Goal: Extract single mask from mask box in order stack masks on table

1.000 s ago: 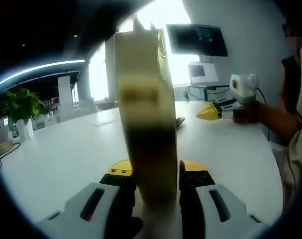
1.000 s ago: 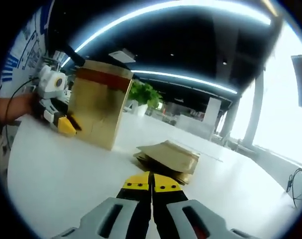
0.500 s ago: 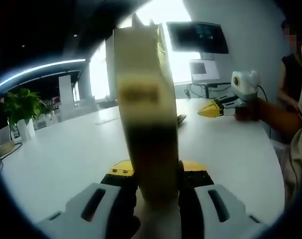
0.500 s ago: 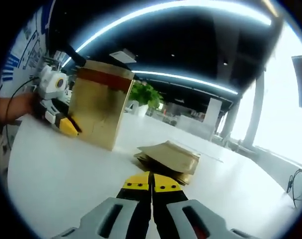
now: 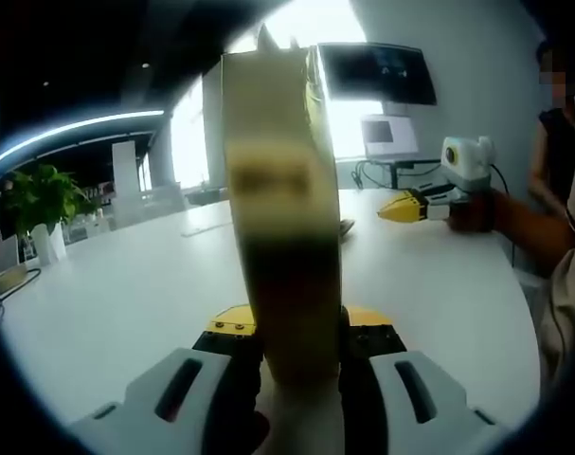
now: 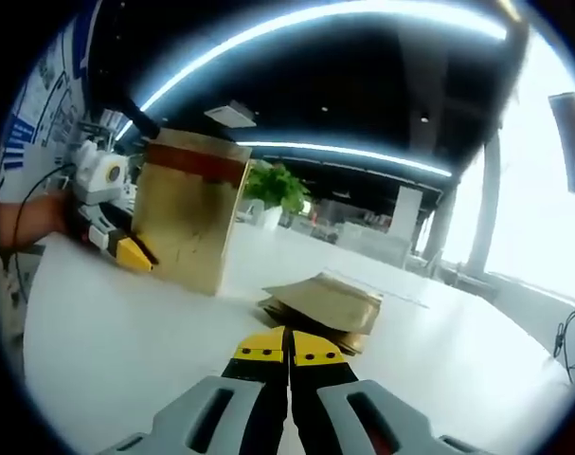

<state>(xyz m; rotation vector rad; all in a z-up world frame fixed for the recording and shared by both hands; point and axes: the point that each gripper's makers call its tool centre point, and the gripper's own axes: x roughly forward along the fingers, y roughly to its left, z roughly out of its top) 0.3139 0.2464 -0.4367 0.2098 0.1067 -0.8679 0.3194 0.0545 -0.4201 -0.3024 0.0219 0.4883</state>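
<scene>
My left gripper (image 5: 296, 346) clamps the mask box (image 6: 188, 213) upright on the surface (image 6: 126, 351). Right gripper (image 6: 288, 353) is closed, empty, nearer the mask stack (image 6: 323, 308); box opening is up and to its left.

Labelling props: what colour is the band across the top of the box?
Dark red, on the gold box; right gripper view.

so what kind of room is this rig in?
Probably an open-plan office or showroom: a long white table, a wall-mounted dark screen, a potted green plant, and curved ceiling light strips.
</scene>
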